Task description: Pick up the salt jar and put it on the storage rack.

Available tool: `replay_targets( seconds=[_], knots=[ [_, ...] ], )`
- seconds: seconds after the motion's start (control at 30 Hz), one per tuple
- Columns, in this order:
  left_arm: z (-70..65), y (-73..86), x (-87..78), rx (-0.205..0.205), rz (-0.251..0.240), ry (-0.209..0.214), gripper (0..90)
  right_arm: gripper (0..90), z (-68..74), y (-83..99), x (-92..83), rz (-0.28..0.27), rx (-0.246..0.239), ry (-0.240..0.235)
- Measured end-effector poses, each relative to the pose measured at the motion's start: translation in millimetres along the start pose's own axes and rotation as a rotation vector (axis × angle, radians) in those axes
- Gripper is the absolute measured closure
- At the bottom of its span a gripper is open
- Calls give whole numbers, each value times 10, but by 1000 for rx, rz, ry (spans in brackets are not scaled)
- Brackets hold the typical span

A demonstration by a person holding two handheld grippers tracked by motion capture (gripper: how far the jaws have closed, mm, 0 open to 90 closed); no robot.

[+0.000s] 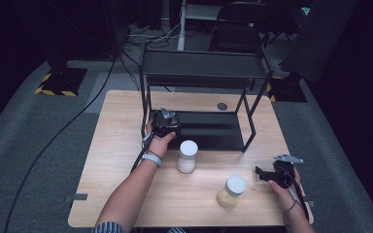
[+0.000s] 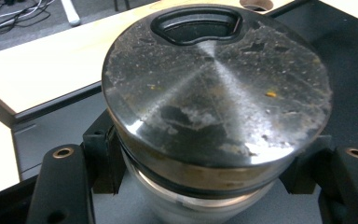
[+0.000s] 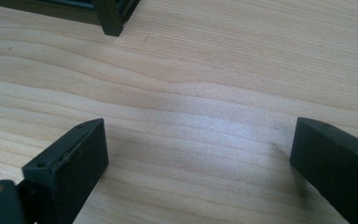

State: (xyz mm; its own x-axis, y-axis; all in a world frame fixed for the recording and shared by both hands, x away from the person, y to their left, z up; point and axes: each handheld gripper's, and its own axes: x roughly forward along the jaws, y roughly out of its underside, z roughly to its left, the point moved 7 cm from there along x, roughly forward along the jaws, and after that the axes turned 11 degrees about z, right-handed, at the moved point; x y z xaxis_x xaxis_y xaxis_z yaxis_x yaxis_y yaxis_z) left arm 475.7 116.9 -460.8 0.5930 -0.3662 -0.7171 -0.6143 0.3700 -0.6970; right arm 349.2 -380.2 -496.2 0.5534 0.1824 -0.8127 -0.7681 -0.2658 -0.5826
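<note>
- Metal-lidded jar (image 2: 214, 107) sits clamped in the left gripper (image 1: 165, 122) at the black rack's (image 1: 204, 131) lower shelf; a tilt could catch the lid on the frame or slip the jar.
- Two white-capped jars (image 1: 188, 156) stand mid-table.
- Right gripper (image 1: 272, 174) rests wide apart, empty, over the wooden table (image 3: 191, 93).
- Grey carpet, dark room around.

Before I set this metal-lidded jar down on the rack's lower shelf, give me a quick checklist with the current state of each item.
1. Left gripper shut on the round jar with the scuffed metal lid: ok.
2. Jar upright in the jaws: cannot tell; the lid looks slightly tilted.
3. Jar over the black metal rack's lower shelf: ok.
4. Shelf space beside it free: ok.
5. Right gripper open, apart from the white-lidded jar of yellow powder: ok.
6. White-lidded jar of white powder standing on the wooden table, outside the shelf: ok.
</note>
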Motion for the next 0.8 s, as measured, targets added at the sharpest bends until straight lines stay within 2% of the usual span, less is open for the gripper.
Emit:
replay_targets(
  seconds=[0.13,0.47,0.57,0.8],
  knots=[
    [-2,14,22,7,-4,5,306,36,0,0,0,0,0,0],
    [26,15,23,-16,-1,20,295,37,-2,-1,0,0,-2,-1],
    [18,8,-16,-23,1,14,156,37,-2,-1,0,0,-2,-1],
    [-17,26,-269,-22,-71,-14,85,37,-3,-1,0,1,-3,-2]
  ],
)
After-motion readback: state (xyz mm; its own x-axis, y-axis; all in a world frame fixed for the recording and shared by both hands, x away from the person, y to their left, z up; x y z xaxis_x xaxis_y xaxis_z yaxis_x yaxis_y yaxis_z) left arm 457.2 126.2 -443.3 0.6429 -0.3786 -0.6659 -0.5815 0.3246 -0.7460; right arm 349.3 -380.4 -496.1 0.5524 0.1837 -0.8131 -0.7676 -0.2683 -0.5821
